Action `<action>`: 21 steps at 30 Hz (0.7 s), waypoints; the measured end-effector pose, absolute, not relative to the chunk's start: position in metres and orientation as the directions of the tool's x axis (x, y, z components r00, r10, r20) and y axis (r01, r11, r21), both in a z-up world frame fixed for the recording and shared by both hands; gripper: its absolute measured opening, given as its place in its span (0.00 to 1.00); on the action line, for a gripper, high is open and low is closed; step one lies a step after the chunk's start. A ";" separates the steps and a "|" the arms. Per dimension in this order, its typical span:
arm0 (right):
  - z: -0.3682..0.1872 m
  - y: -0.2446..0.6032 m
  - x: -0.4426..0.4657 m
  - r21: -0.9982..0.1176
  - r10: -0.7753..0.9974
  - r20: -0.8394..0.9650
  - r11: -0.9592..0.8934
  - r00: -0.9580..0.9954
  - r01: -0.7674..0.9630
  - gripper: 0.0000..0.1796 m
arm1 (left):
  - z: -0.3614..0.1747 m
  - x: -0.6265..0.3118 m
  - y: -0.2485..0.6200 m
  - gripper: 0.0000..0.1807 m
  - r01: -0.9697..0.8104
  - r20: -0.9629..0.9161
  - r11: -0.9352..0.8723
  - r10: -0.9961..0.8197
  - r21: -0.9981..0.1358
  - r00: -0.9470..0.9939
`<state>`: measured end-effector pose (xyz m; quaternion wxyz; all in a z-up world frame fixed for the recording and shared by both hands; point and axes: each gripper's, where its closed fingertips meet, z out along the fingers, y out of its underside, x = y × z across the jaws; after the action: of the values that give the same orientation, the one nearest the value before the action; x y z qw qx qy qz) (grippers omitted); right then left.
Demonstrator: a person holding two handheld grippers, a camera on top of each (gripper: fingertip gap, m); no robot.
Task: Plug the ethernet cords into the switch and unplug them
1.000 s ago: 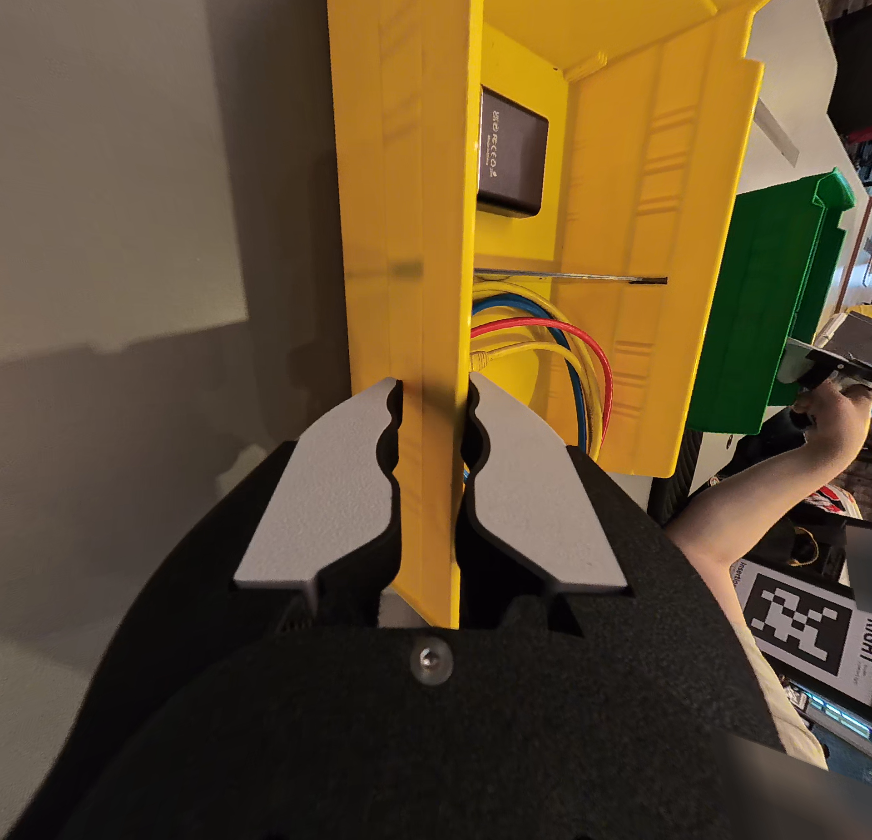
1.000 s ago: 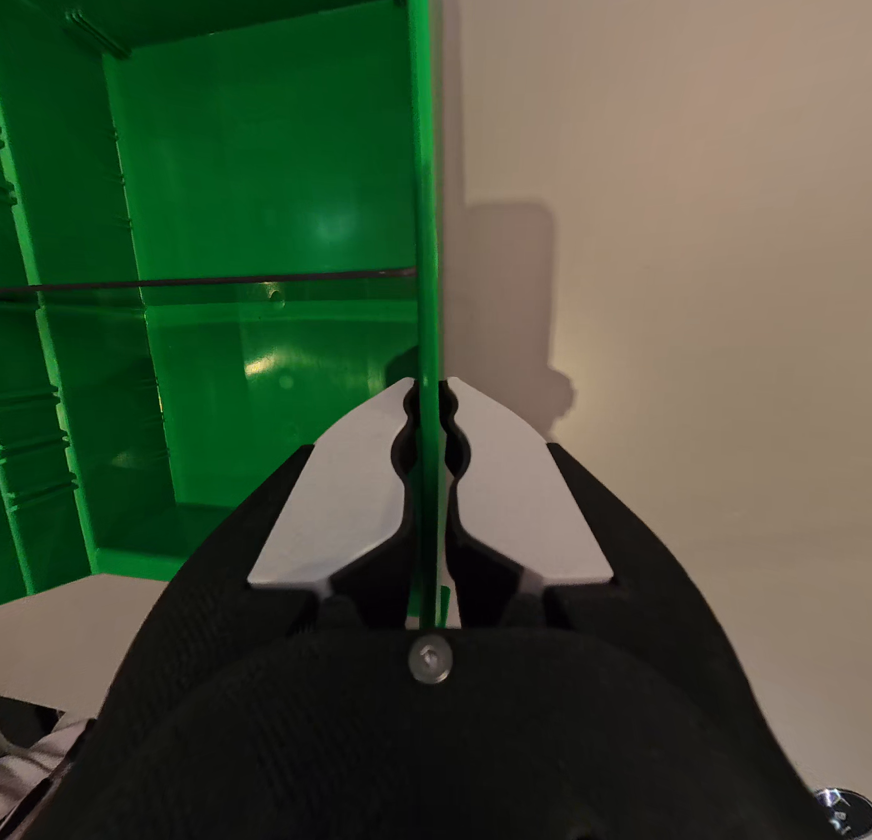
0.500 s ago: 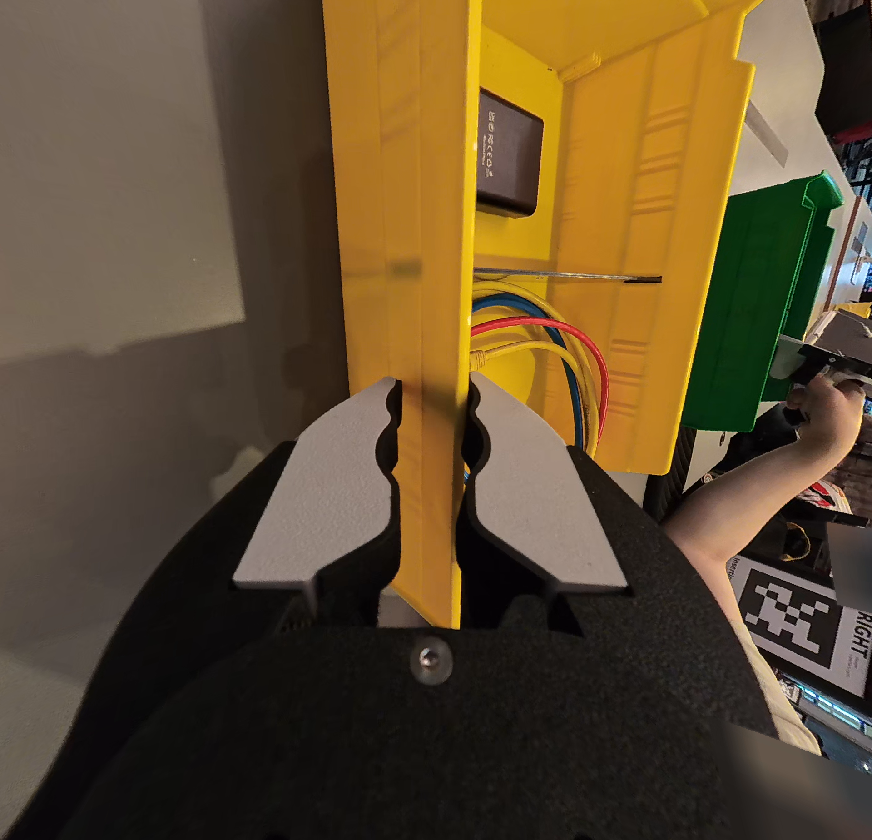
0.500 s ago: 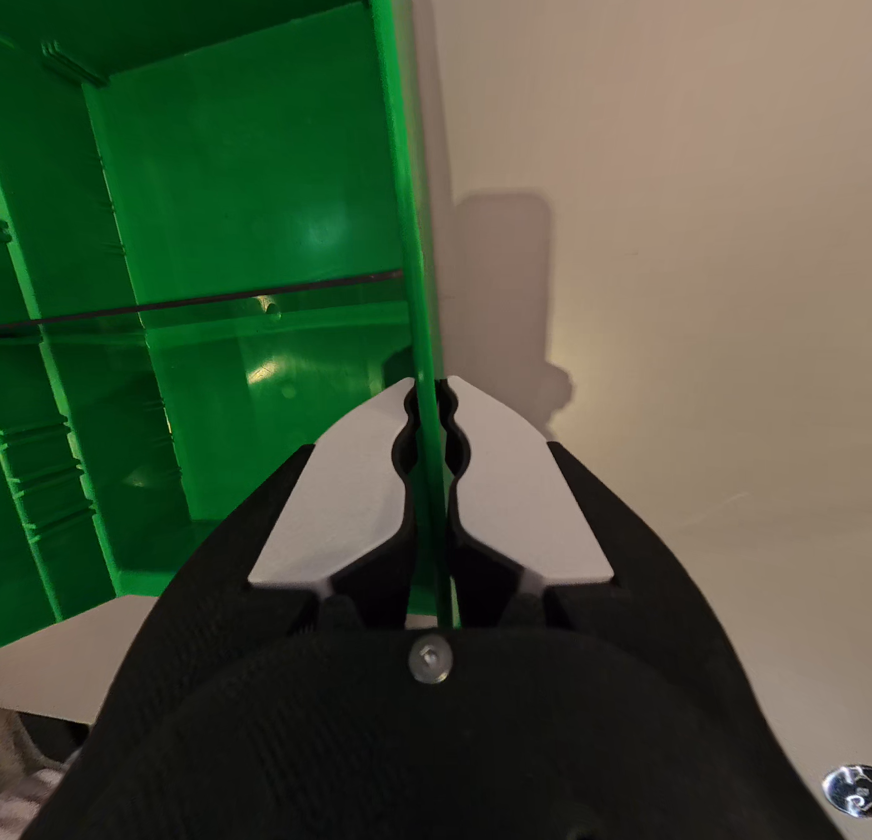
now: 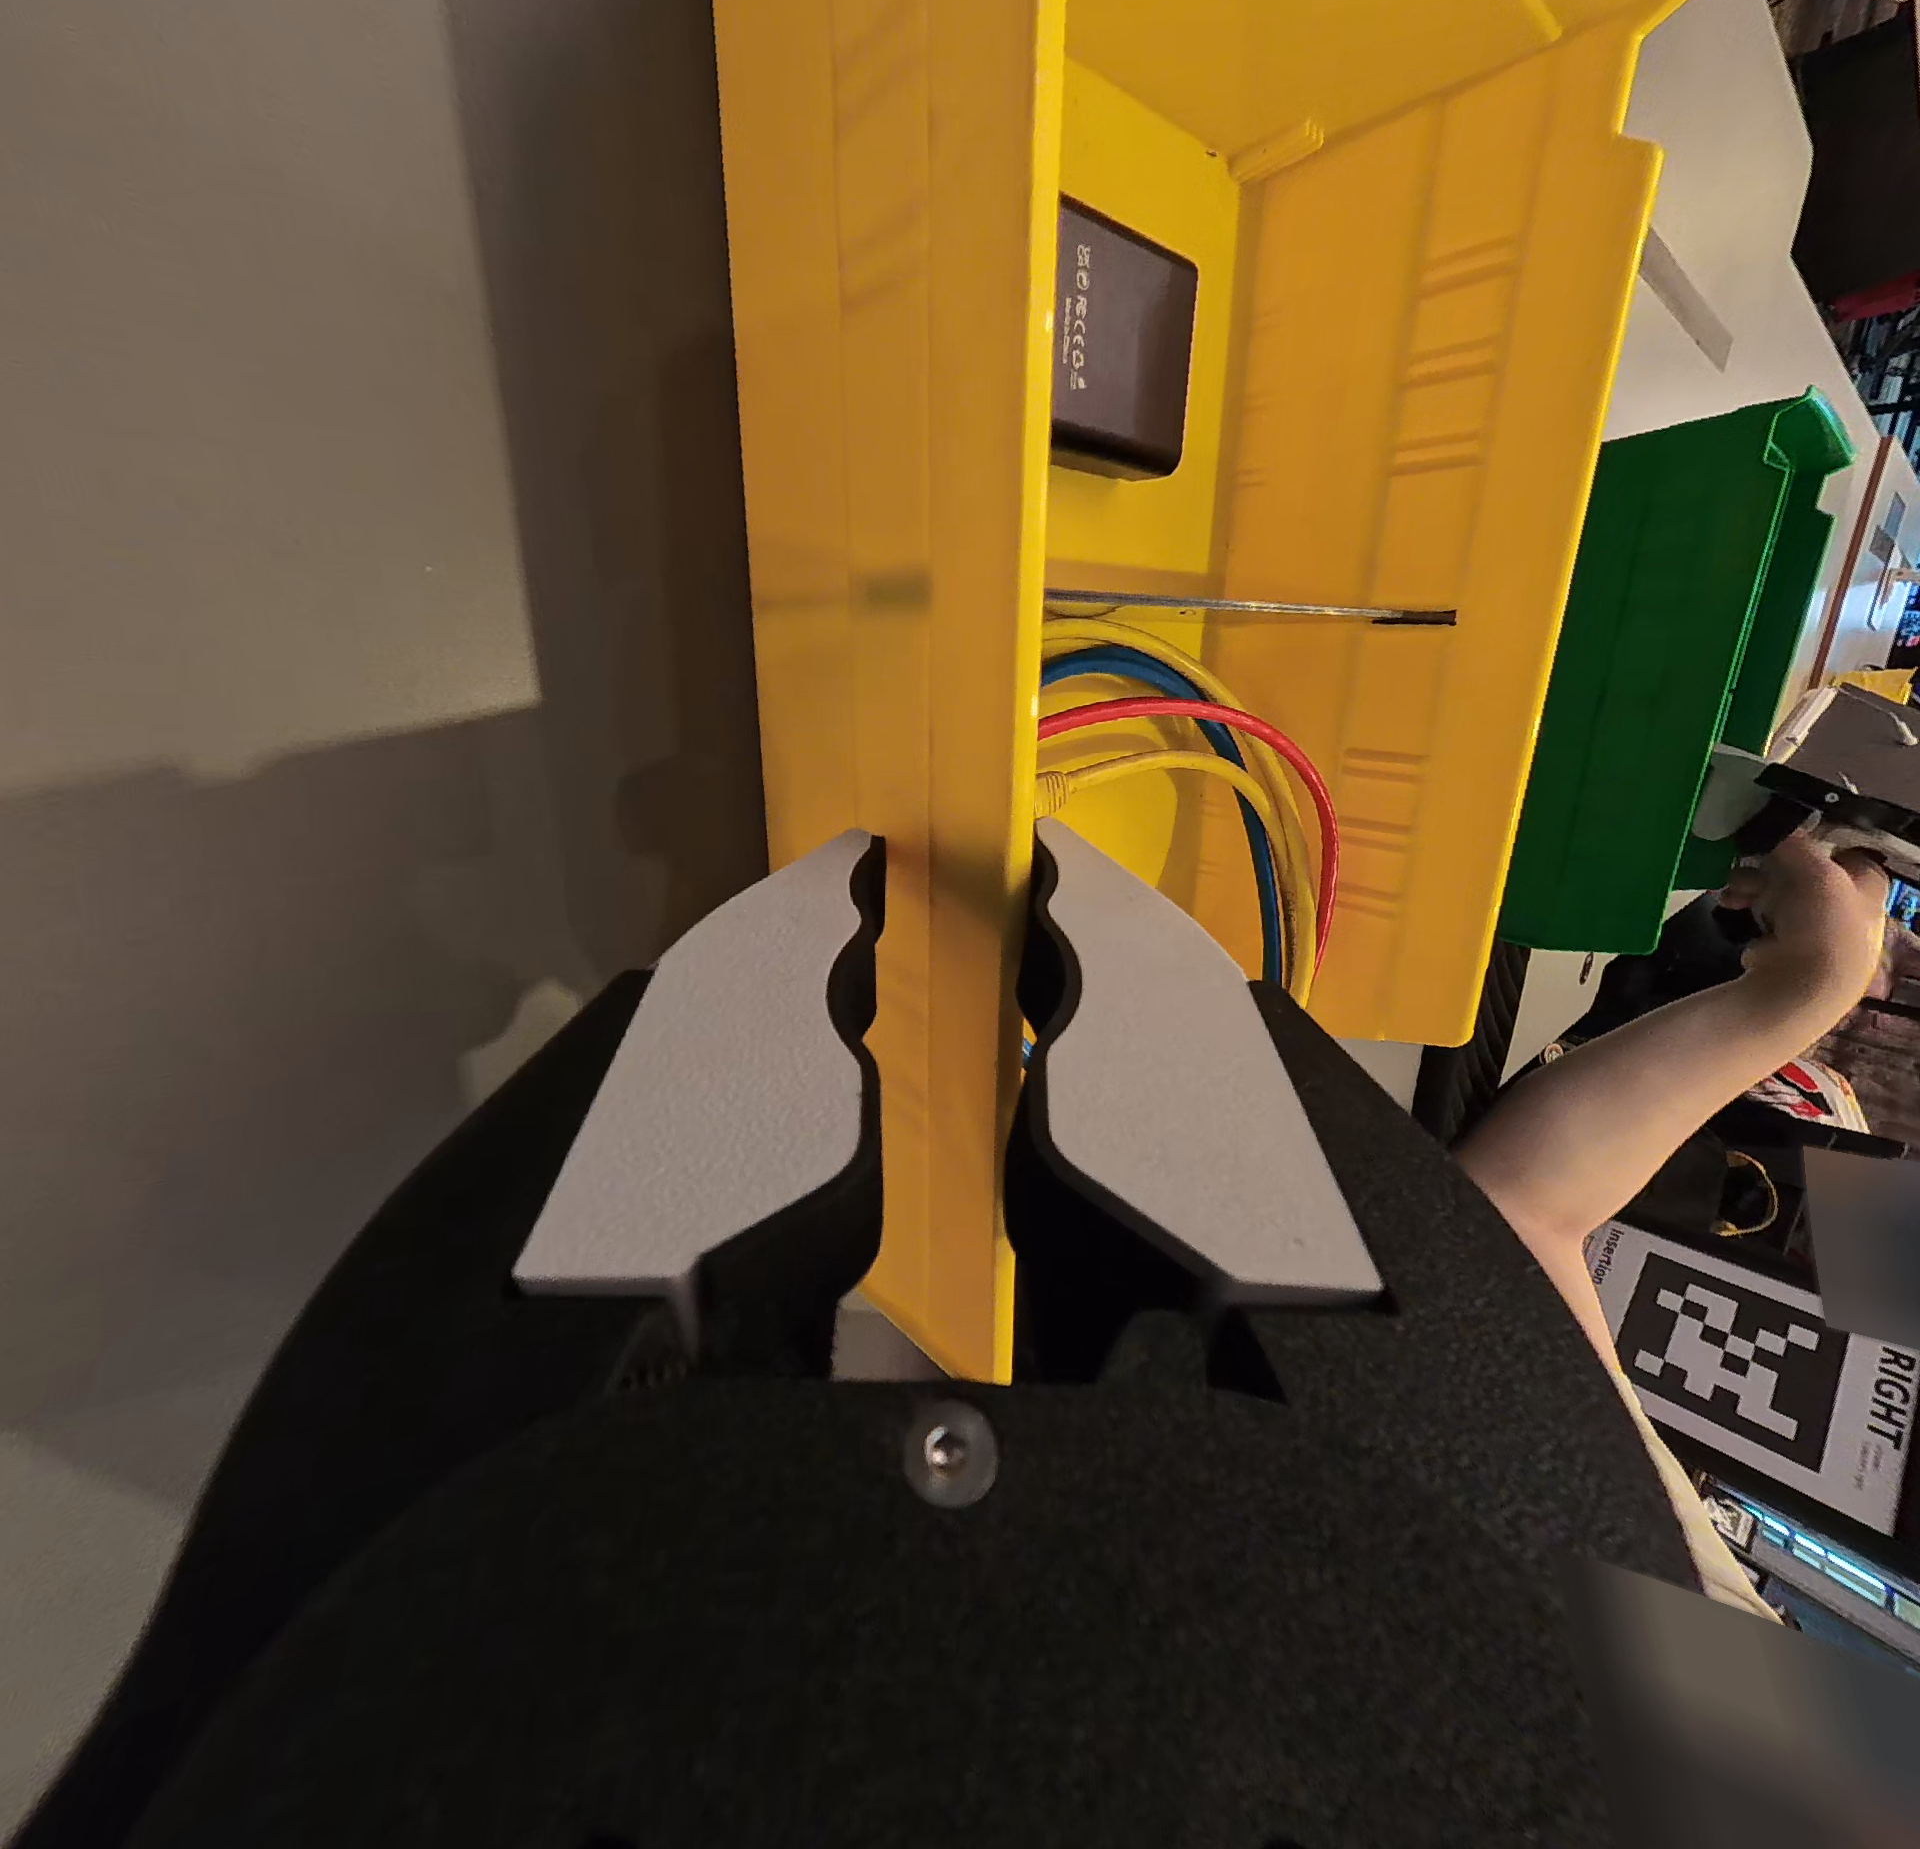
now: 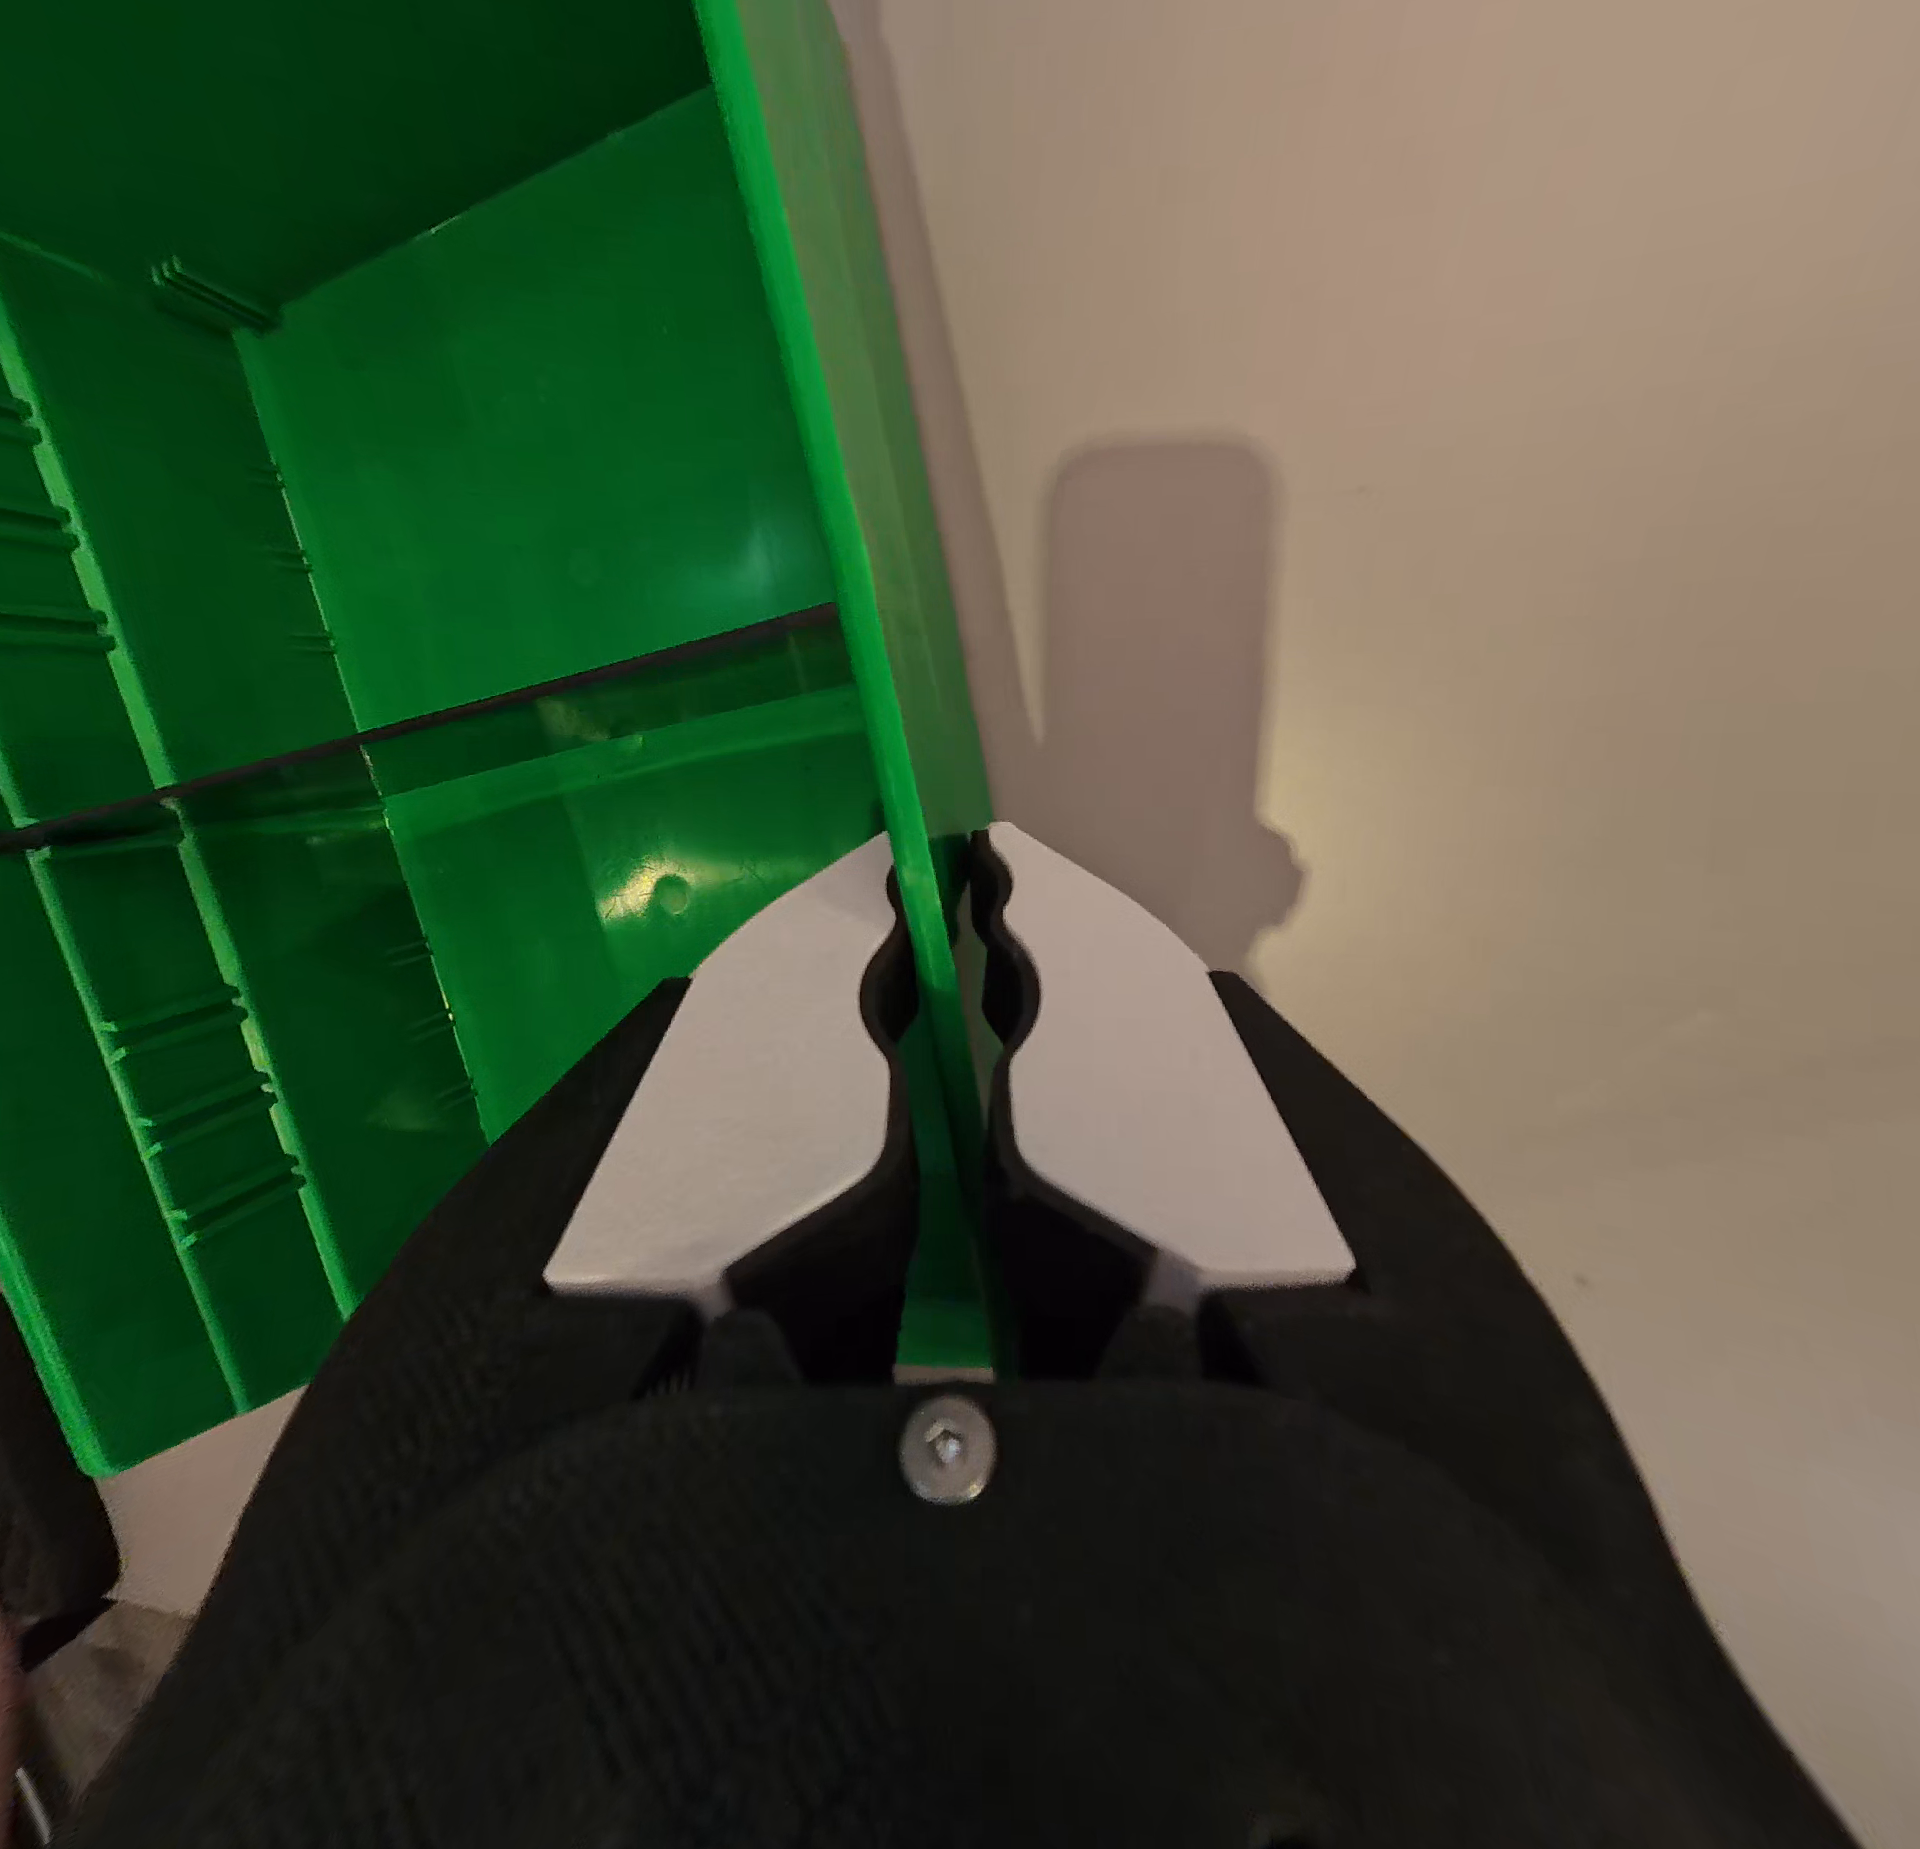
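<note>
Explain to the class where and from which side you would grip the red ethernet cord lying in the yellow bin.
Probably the top of the red ethernet cord's arc, reached through the yellow bin's open mouth: there it lies uppermost over the blue cord, with bare floor inside the loop. Its plug is hidden.

The switch (image 5: 1122,345) is a small dark box with round corners. It sits inside the yellow bin (image 5: 1382,449), up against the bin's back wall, on the far side of a thin clear divider (image 5: 1247,610). The ethernet cords (image 5: 1262,823) are on the near side of that divider. They are yellow, blue and red, and they curl in loops. One yellow cord's plug end (image 5: 1049,820) shows by the bin's left wall.
</note>
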<state>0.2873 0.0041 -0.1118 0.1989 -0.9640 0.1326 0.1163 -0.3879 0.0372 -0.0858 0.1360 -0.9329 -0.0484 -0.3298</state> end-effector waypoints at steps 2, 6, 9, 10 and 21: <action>-0.112 0.004 0.287 -0.345 -0.223 -0.275 -0.885 0.935 -0.313 0.06 | -0.086 -0.388 0.037 0.12 0.179 0.627 -0.959 0.001 -0.221 0.779; -0.112 0.003 0.286 -0.317 -0.239 -0.268 -0.893 0.933 -0.320 0.06 | -0.085 -0.388 0.037 0.12 0.190 0.634 -0.957 0.008 -0.221 0.773; -0.110 0.004 0.283 -0.305 -0.207 -0.282 -0.906 0.937 -0.292 0.11 | -0.081 -0.389 0.038 0.12 0.235 0.672 -0.947 0.029 -0.219 0.740; -0.106 0.005 0.281 -0.309 -0.200 -0.300 -0.904 0.933 -0.294 0.16 | -0.077 -0.391 0.038 0.13 0.263 0.687 -0.941 0.047 -0.213 0.725; 0.082 0.063 0.276 -0.903 0.040 -0.046 -0.428 0.998 -0.024 0.22 | 0.065 -0.389 0.053 0.13 0.243 0.451 -0.584 -0.240 -0.775 0.860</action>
<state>0.2763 0.0631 0.0817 0.5347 -0.8445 -0.0048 0.0301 -0.3894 0.0531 0.0650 0.4562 -0.8495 -0.0007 -0.2648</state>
